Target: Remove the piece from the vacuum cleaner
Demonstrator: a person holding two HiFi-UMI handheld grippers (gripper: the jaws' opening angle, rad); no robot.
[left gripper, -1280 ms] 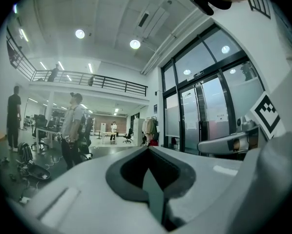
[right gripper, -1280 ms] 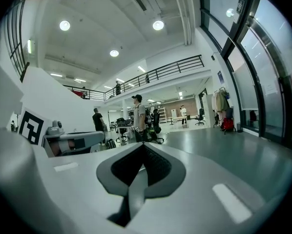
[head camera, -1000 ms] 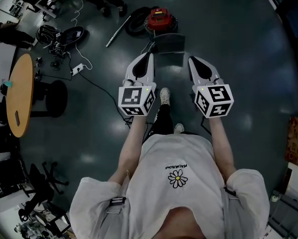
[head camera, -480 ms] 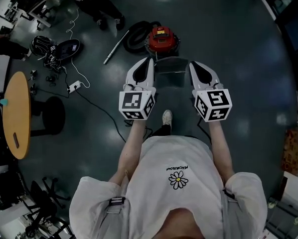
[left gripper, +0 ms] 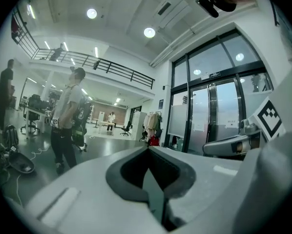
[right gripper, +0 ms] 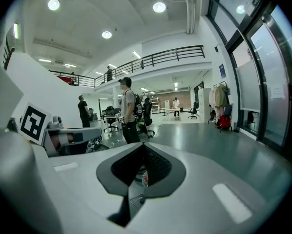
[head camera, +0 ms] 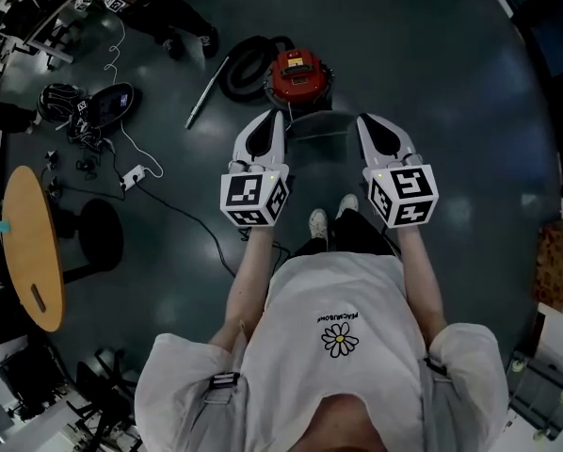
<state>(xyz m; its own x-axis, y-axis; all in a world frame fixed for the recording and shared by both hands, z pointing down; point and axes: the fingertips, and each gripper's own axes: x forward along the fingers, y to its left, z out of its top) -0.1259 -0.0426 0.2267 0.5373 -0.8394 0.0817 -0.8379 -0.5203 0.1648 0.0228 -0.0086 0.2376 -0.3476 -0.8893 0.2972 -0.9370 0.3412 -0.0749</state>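
Dark floor (head camera: 470,92) is polished and glossy, throwing back pale blots of ceiling light. Vacuum cleaner (head camera: 300,75), top centre: red shell, shiny hard plastic, with a dull black hose (head camera: 239,73) on its left and a pale, metal-looking tube (head camera: 206,94) beside that. Left claw (head camera: 280,113) and right claw (head camera: 361,118): smooth white plastic, with dark matt pads (right gripper: 158,167), finely textured. Shirt (head camera: 338,365) is soft light cloth. Round tabletop (head camera: 32,243), left edge, looks like matt wood.

White T-shirt (head camera: 376,384) with a daisy print (head camera: 336,339); white shoes (head camera: 316,222). Left gripper (head camera: 280,114) and right gripper (head camera: 362,119) are white, with black-and-white marker cubes (head camera: 254,199).
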